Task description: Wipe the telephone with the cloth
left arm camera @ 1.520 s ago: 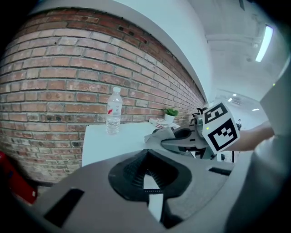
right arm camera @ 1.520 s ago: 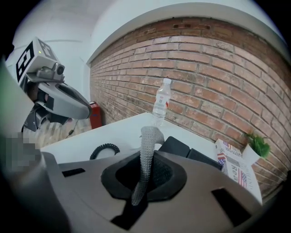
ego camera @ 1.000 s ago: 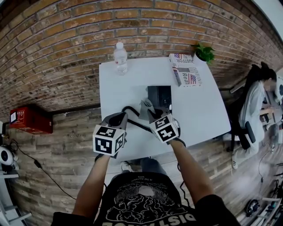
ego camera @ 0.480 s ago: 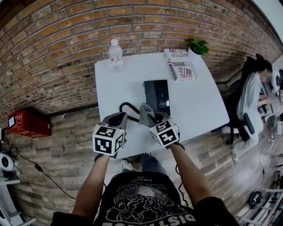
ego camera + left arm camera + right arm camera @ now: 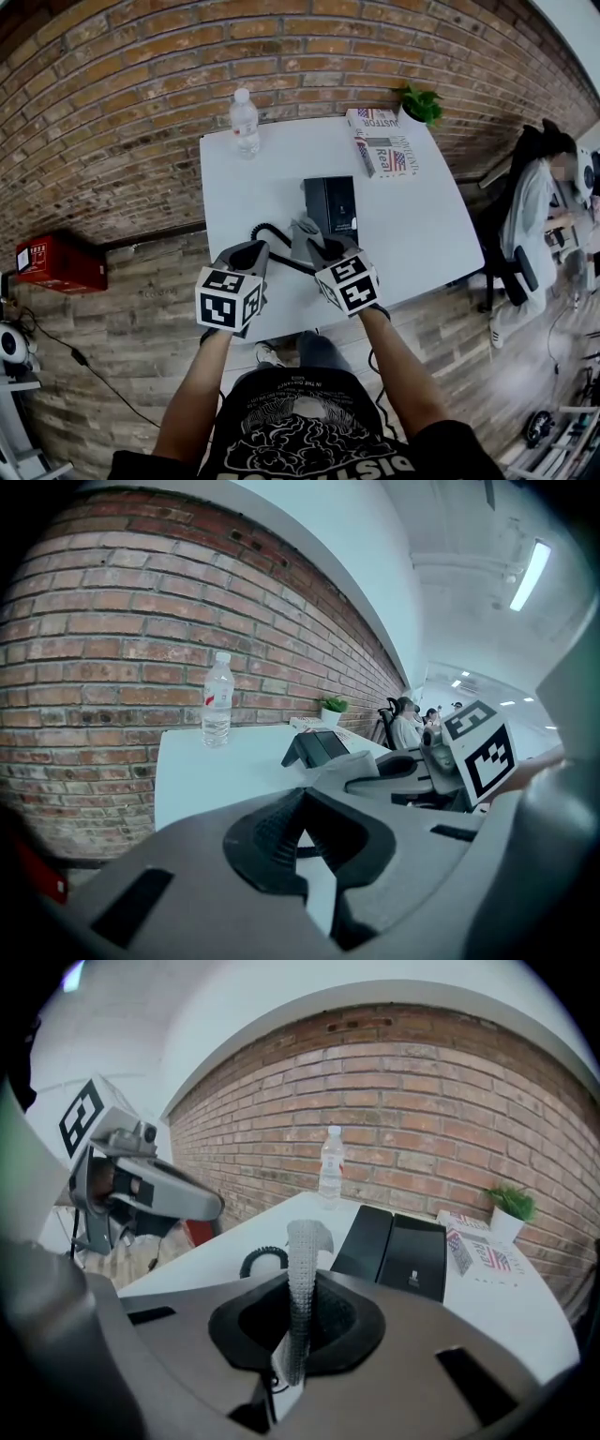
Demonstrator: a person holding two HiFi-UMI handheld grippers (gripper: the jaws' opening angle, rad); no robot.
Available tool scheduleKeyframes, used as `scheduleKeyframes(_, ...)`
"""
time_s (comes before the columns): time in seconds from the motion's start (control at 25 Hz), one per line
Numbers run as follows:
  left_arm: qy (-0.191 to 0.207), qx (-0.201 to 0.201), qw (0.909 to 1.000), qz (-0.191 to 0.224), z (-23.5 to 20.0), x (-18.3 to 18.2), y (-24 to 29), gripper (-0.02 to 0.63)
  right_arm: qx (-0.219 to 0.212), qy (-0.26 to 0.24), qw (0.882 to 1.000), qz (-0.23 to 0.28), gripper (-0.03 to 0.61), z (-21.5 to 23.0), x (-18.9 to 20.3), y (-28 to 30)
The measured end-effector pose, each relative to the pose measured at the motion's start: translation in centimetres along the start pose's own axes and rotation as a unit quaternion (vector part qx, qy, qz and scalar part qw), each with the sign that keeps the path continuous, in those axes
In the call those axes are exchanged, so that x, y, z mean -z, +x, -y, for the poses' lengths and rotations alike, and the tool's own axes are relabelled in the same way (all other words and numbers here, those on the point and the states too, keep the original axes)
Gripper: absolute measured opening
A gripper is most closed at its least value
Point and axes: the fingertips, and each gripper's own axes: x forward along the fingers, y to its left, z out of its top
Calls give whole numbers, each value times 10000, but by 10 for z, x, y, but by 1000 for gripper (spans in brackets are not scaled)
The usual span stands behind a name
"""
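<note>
Head view first: there's a white desk [image 5: 225, 178] up against a brick wall. The black desk telephone [image 5: 331, 204] sits around the middle of it, and its coiled black cord [image 5: 267, 232] trails toward the near edge. The right gripper [image 5: 323, 248] is just in front of the telephone with a grey waffle-textured cloth [image 5: 302, 234] sticking out, so the loose end points at the set. The left gripper [image 5: 247, 255] hovers beside it near the desk edge, off the telephone. A clear plastic water bottle [image 5: 244, 122] stands at the back, well apart.

Left gripper view: the jaws are pinched nearly together with nothing between them. It looks like the spare one, maybe there to steady the telephone.

Right gripper view: the jaws are clamped on the cloth, which stands up as a narrow strip. The telephone is right ahead, and as far as I can tell they're not touching. My guess is the wipe hasn't landed yet, and the cloth needs lowering onto the top.
</note>
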Motion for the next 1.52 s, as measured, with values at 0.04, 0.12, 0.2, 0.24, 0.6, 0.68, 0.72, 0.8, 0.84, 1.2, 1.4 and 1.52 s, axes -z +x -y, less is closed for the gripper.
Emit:
scheduleKeyframes(0.04, -16, -11, 10000, 7, 0, -1, 2, 6, -42, 60, 9999, 100, 11, 2, -8, 0)
scheduleKeyframes(0.12, -42, -31, 10000, 18, -1, -3, 6, 6, -114, 156, 9994, 280, 11, 9, -24, 0)
scheduleKeyframes(0.2, -73, -62, 9999, 39, -2, -8, 10, 5, -165, 135, 9989, 408, 11, 17, -42, 2)
scheduleKeyframes(0.24, -94, -87, 9999, 53, -3, -10, 13, 5, -192, 99, 9987, 459, 11, 22, -51, 4)
scheduleKeyframes(0.6, -322, -431, 9984, 150, -21, -27, 29, 5, -351, 183, 9966, 727, 11, 79, -119, 34)
scheduleKeyframes(0.68, -399, -541, 9976, 169, -27, -30, 30, 5, -337, 178, 9968, 706, 11, 90, -128, 43)
scheduleKeyframes(0.72, -428, -589, 9972, 176, -30, -31, 31, 5, -328, 171, 9969, 694, 11, 96, -131, 48)
scheduleKeyframes(0.8, -473, -671, 9965, 177, -36, -33, 32, 5, -300, 140, 9974, 632, 11, 105, -135, 58)
scheduleKeyframes(0.84, -494, -716, 9961, 173, -39, -33, 32, 5, -288, 85, 9979, 571, 11, 107, -135, 63)
scheduleKeyframes(1.2, -600, -918, 9939, 106, -55, -31, 36, 6, -301, -1138, 9930, -115, 11, 99, -105, 92)
scheduleKeyframes(1.4, -563, -813, 9951, 48, -50, -30, 44, 6, -288, -1272, 9912, -220, 11, 104, -94, 89)
scheduleKeyframes(1.52, -558, -763, 9955, 17, -47, -28, 47, 5, -204, -1291, 9911, -271, 11, 113, -90, 85)
